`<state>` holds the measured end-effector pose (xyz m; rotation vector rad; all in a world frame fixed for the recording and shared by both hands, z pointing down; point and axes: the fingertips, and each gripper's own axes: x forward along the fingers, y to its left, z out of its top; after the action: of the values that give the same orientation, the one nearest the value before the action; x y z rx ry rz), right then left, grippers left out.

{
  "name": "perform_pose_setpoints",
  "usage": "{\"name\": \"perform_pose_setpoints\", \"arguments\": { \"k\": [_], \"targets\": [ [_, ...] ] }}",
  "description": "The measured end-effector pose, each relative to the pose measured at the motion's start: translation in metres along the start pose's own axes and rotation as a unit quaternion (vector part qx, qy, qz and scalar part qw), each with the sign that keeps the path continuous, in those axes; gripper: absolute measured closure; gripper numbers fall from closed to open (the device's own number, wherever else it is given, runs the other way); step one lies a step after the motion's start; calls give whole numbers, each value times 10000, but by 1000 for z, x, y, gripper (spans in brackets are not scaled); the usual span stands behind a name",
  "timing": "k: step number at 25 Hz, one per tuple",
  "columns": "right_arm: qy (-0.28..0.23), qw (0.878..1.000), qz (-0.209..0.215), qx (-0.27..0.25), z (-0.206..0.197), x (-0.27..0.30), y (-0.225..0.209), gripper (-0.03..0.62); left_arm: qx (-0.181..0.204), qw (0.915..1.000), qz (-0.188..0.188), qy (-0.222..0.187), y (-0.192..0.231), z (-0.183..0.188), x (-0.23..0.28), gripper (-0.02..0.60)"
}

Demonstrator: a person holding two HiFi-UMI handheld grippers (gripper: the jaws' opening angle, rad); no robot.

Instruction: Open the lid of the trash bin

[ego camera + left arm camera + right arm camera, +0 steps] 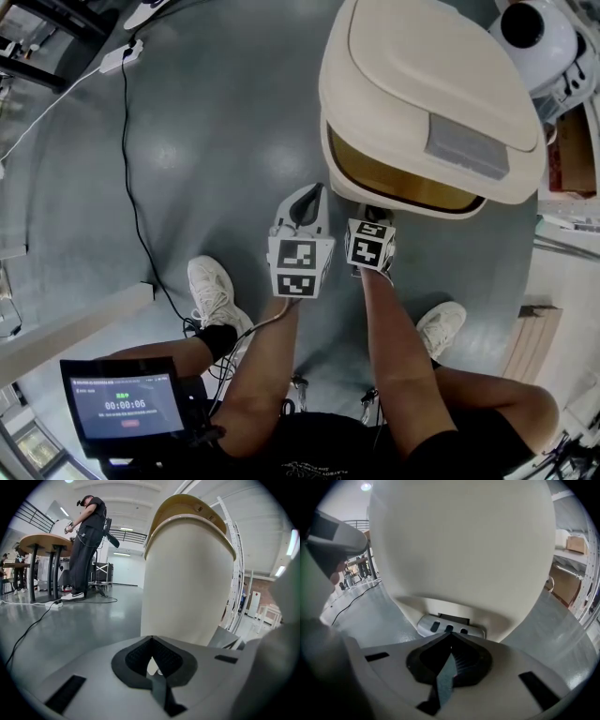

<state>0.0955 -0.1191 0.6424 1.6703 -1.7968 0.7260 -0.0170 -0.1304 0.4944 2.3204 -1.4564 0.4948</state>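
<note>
- At the bin's (pixel 325 117) foot, both forearms reach down, right gripper (pixel 374 216) at the pedal (pixel 449 626), jaws together.
- Left gripper (pixel 310 200) alongside, jaws together, empty.
- Lid (pixel 422 75) ajar.

cream trash bin (pixel 412 84) with a grey lid patch (pixel 467 147), glossy grey floor (pixel 216 141).
</note>
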Motion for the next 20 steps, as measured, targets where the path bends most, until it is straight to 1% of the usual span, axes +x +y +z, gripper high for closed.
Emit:
{"name": "perform_pose_setpoints", "arguments": {
  "k": [8, 15, 20],
  "targets": [
    [191, 9997, 108, -74, -2, 1, 2, 588, 21, 10000, -9, 73, -1, -5, -1, 584],
    [309, 9995, 62, -45, -7, 6, 0, 589, 17, 10000, -44, 9, -1, 1, 0, 584],
    [342, 9994, 69, -52, -7, 7, 1, 589, 13, 10000, -24, 90, 1, -6, 0, 584]
  ]
}}
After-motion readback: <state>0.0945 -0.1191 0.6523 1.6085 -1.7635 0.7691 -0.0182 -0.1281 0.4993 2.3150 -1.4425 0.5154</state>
